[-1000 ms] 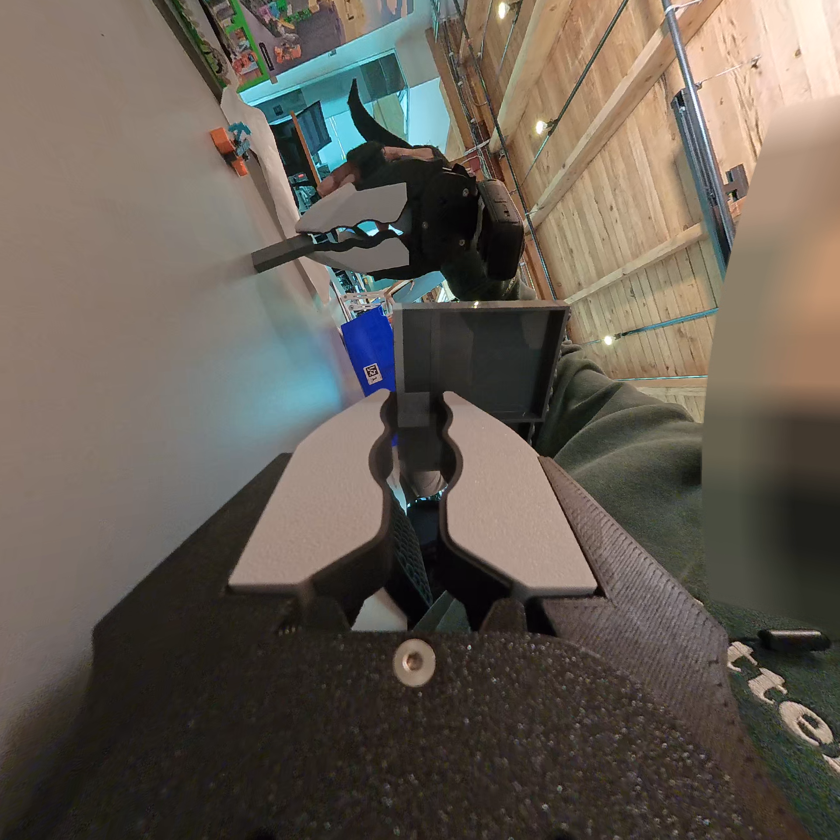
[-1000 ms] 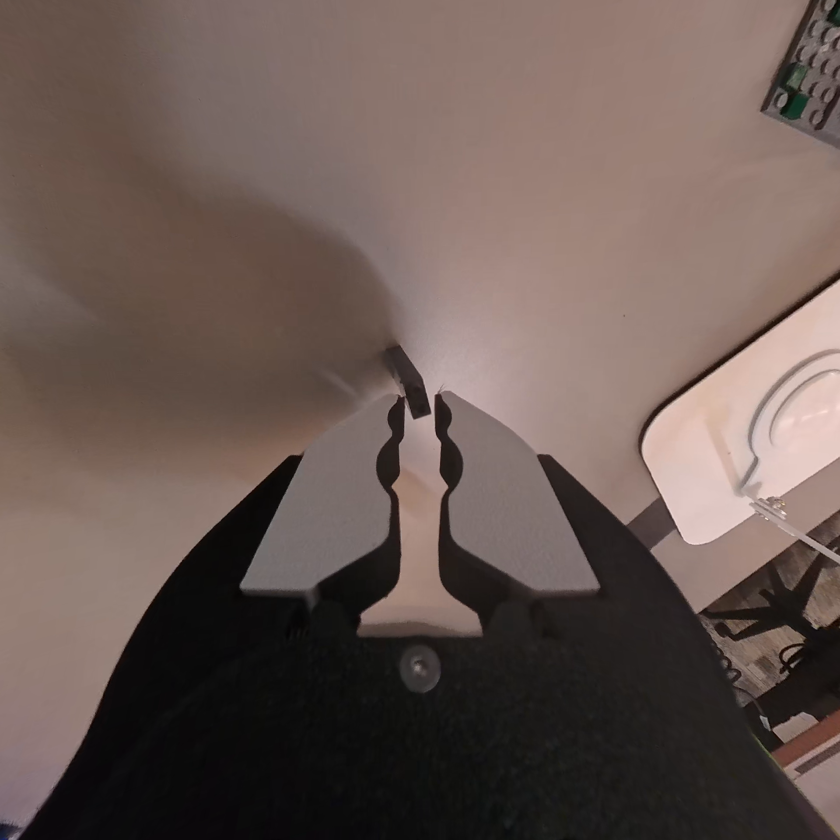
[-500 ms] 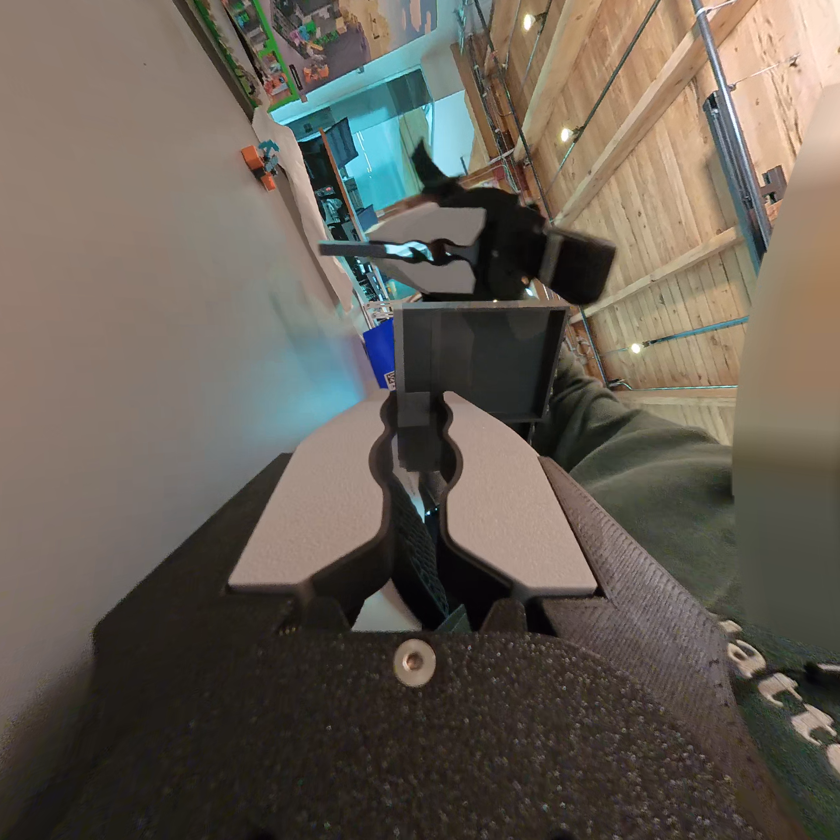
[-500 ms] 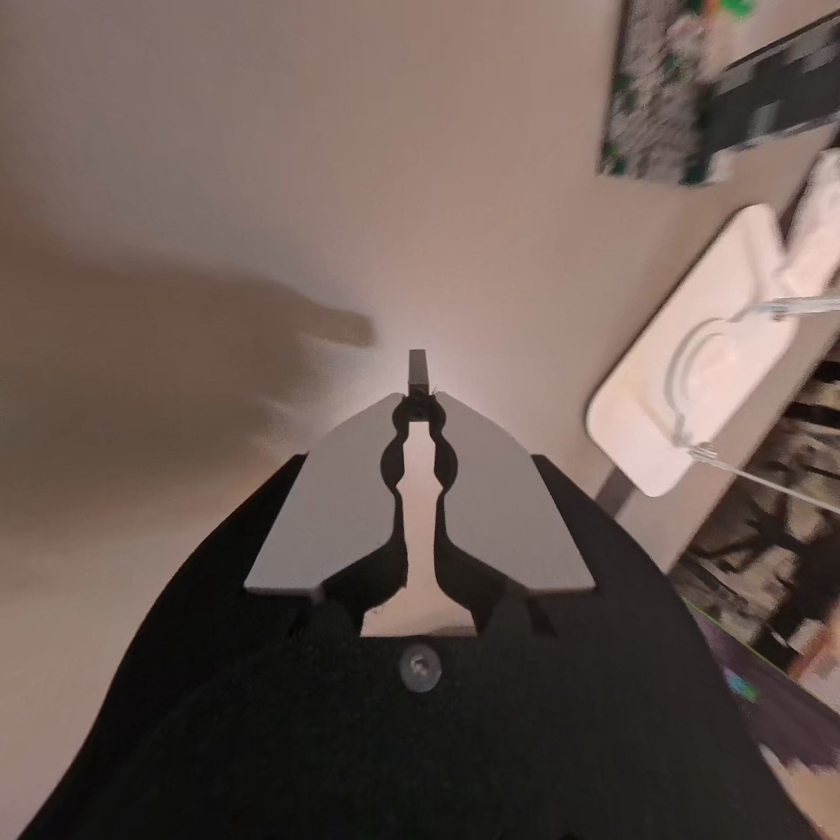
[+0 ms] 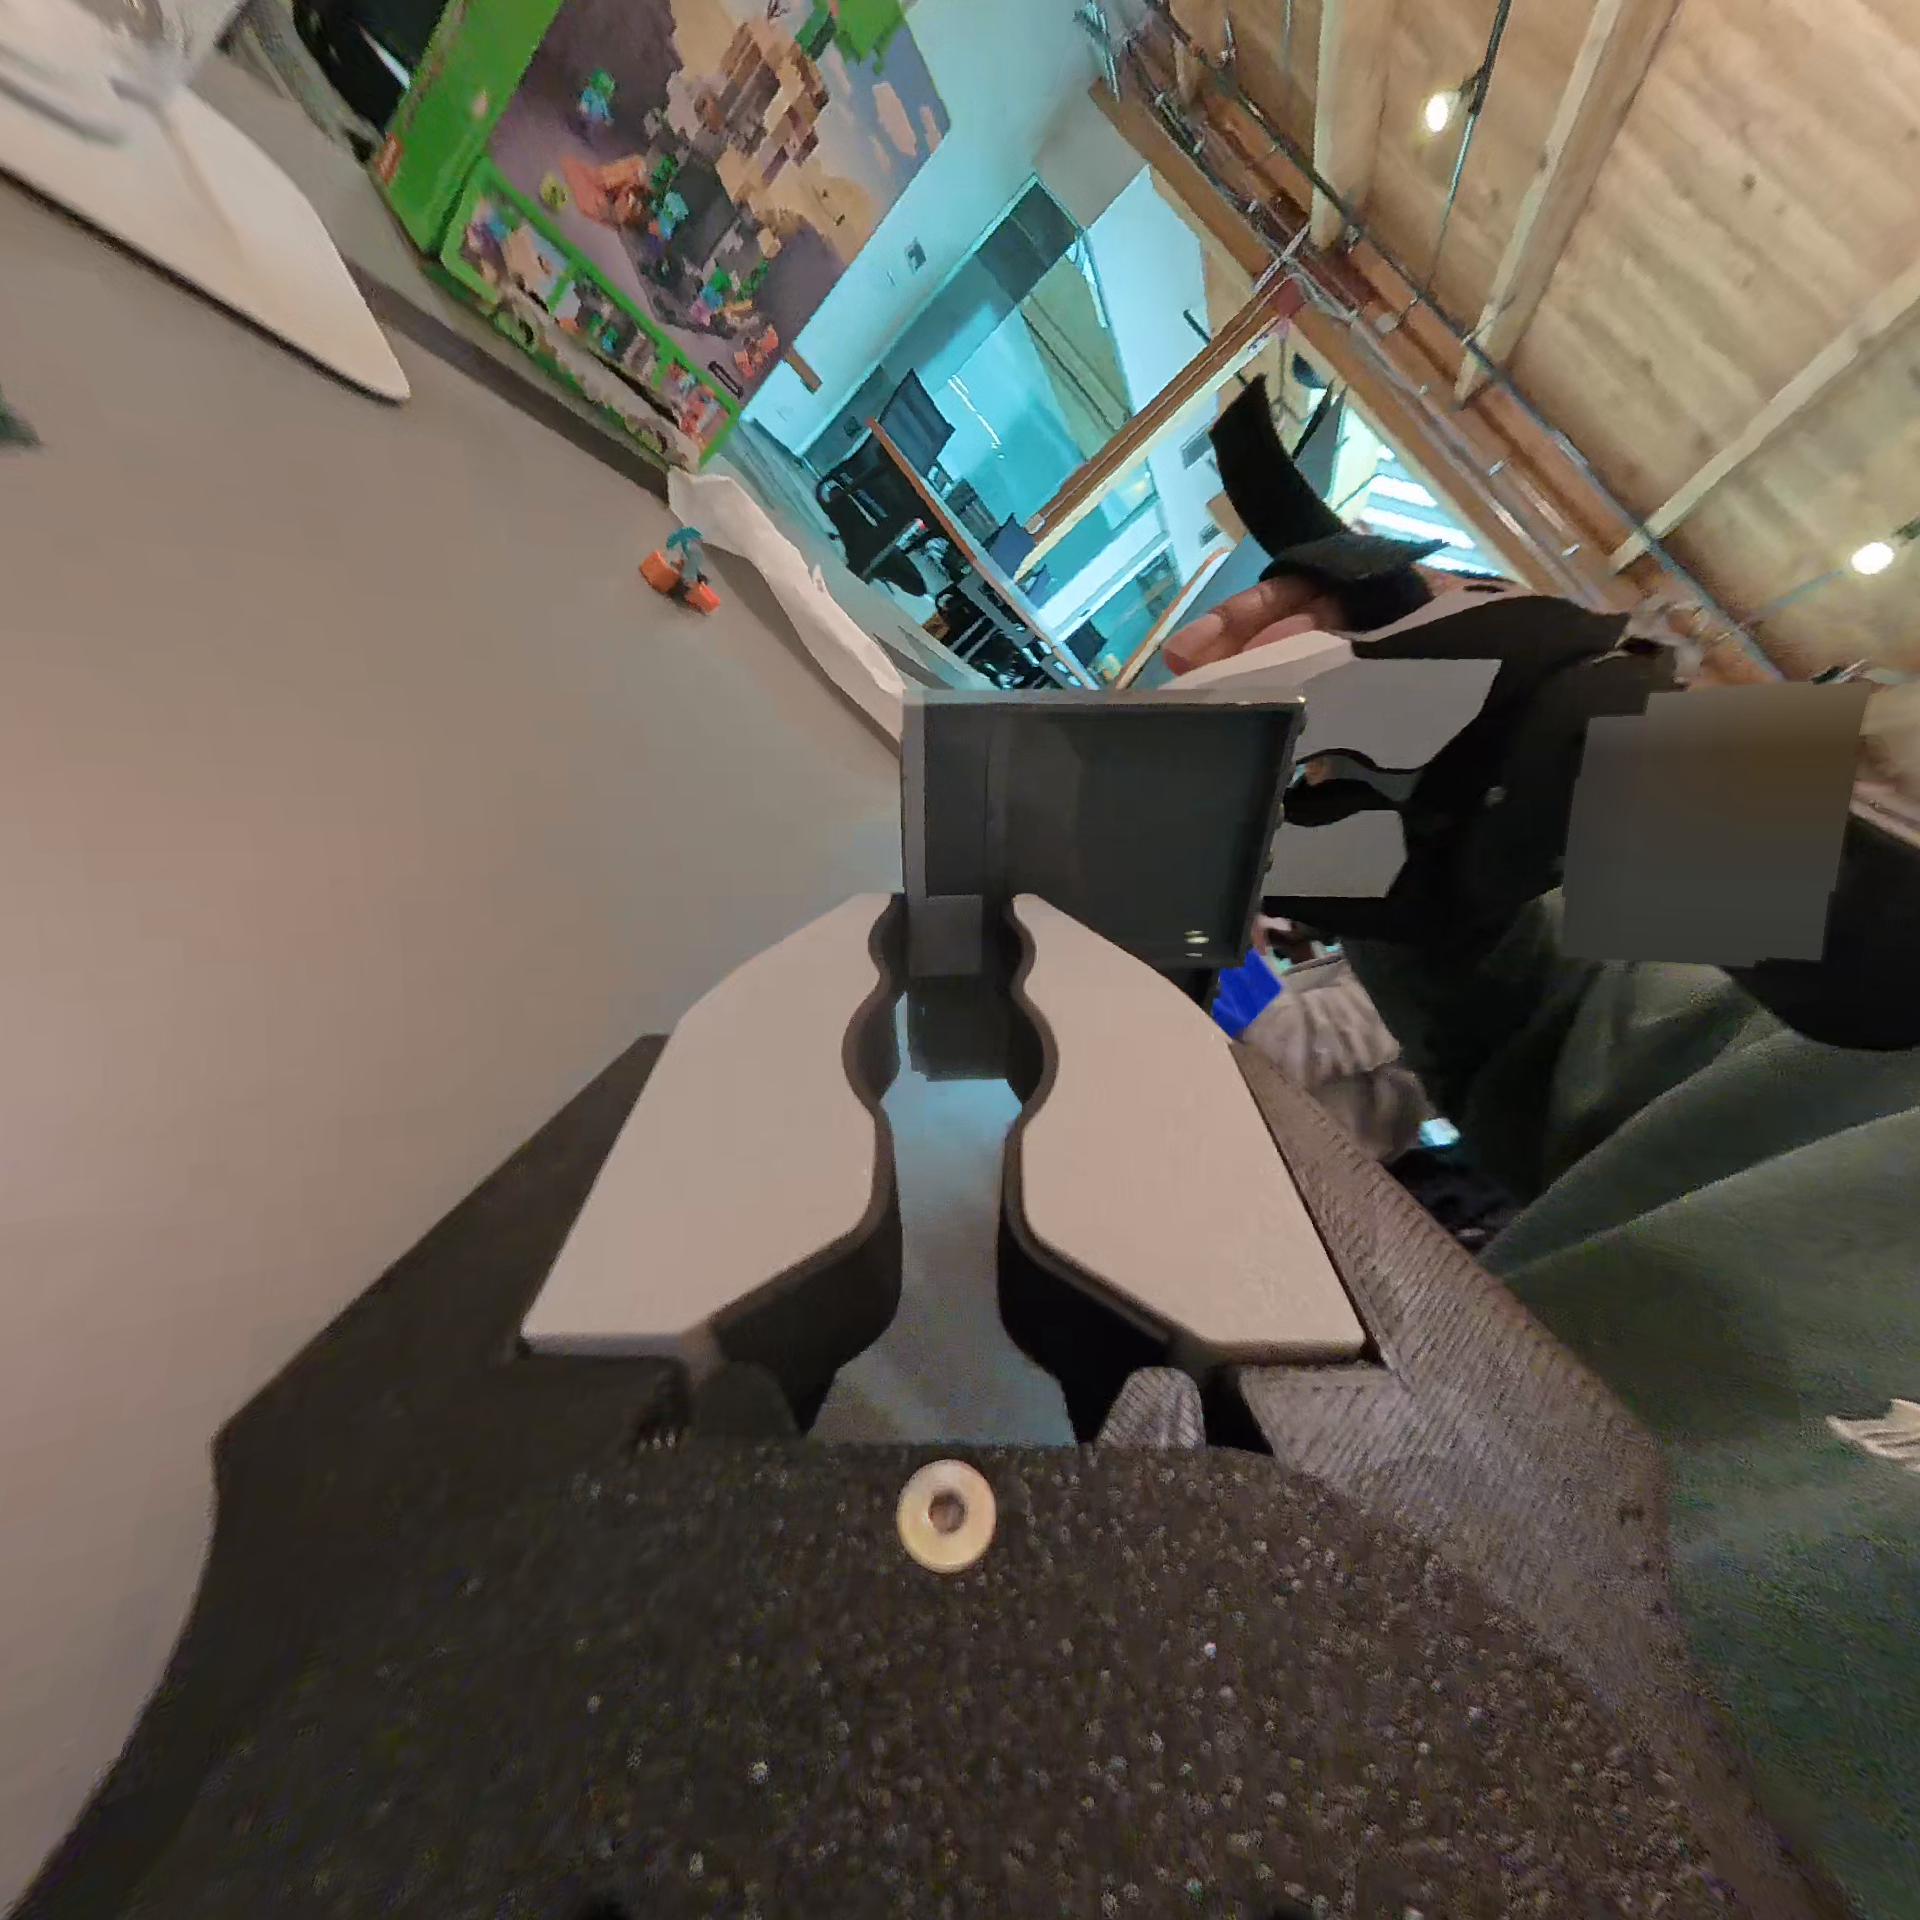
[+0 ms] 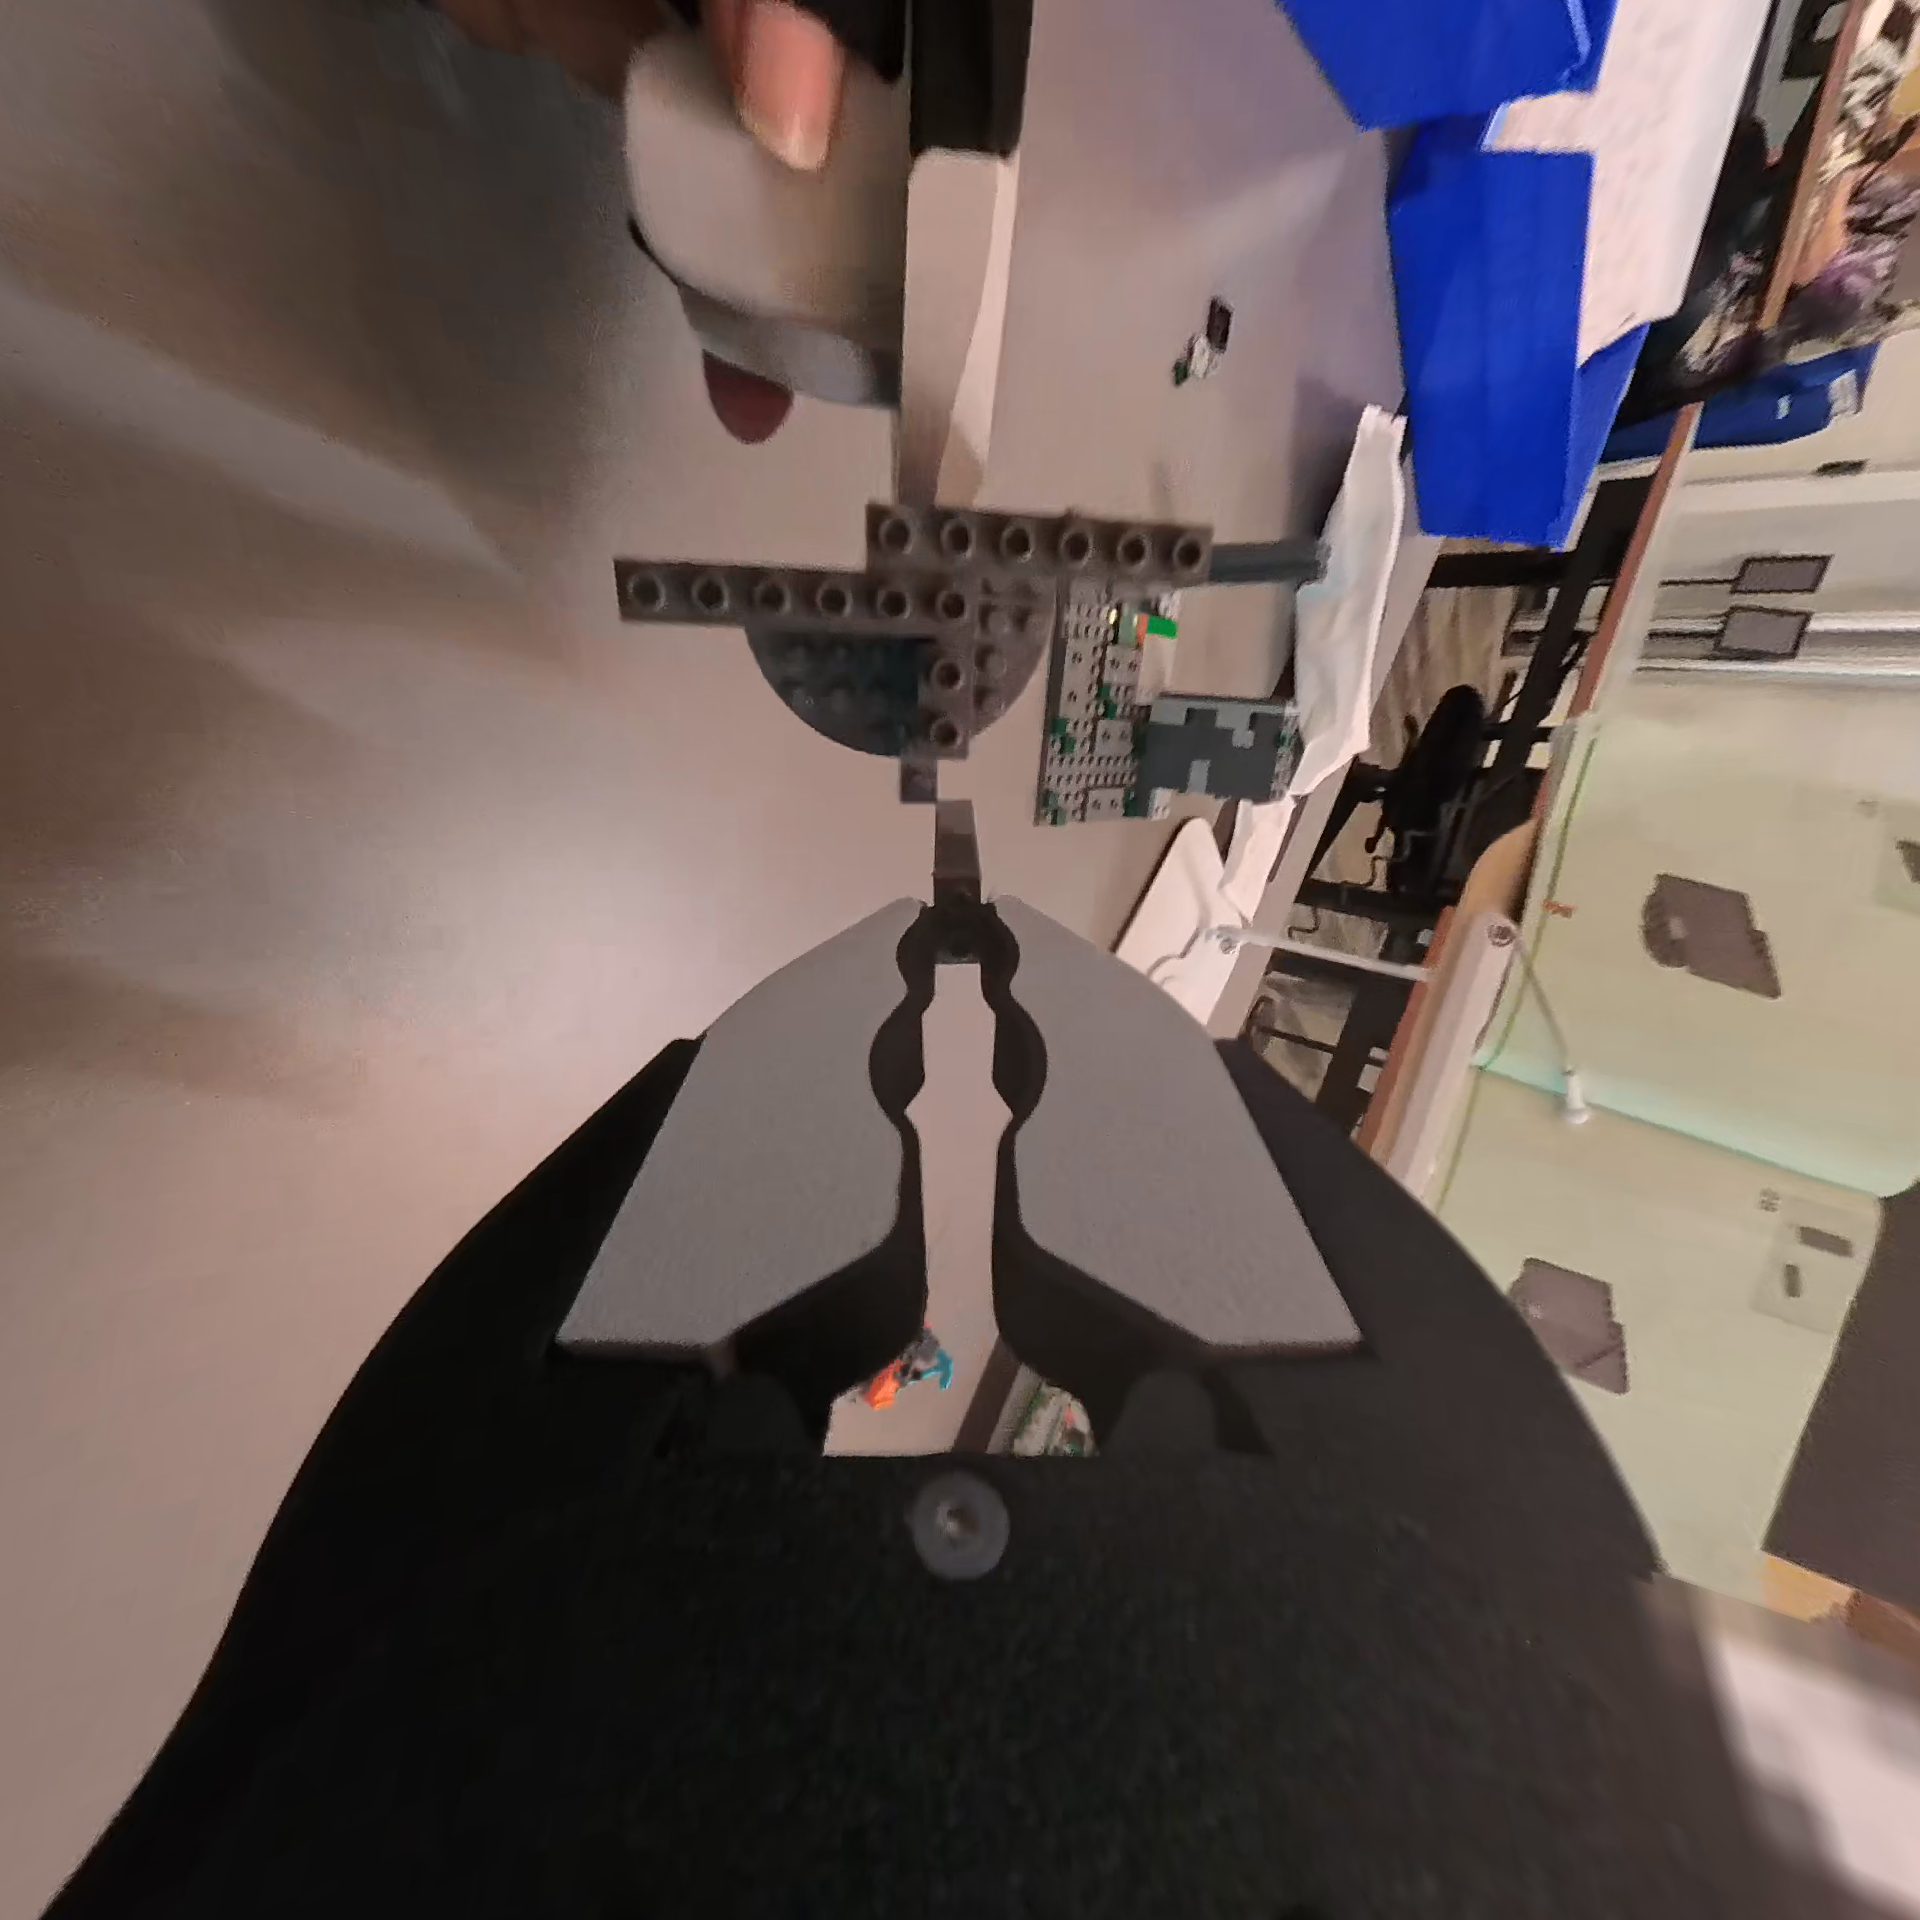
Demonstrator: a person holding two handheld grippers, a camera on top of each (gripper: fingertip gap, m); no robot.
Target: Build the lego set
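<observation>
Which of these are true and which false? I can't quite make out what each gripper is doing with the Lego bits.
1. The right gripper pinches a small dark grey piece at its fingertips. True.
2. The left gripper is empty and wide open. False: it is shut on a grey assembly held above the table.
3. In the right wrist view, the grey assembly shows studded plates and a rounded plate. True.
4. The small piece is already pressed onto the assembly. False: a narrow gap shows between them.
5. The green Lego box lies flat in the middle of the table. False: it stands at the table's far edge.
</observation>
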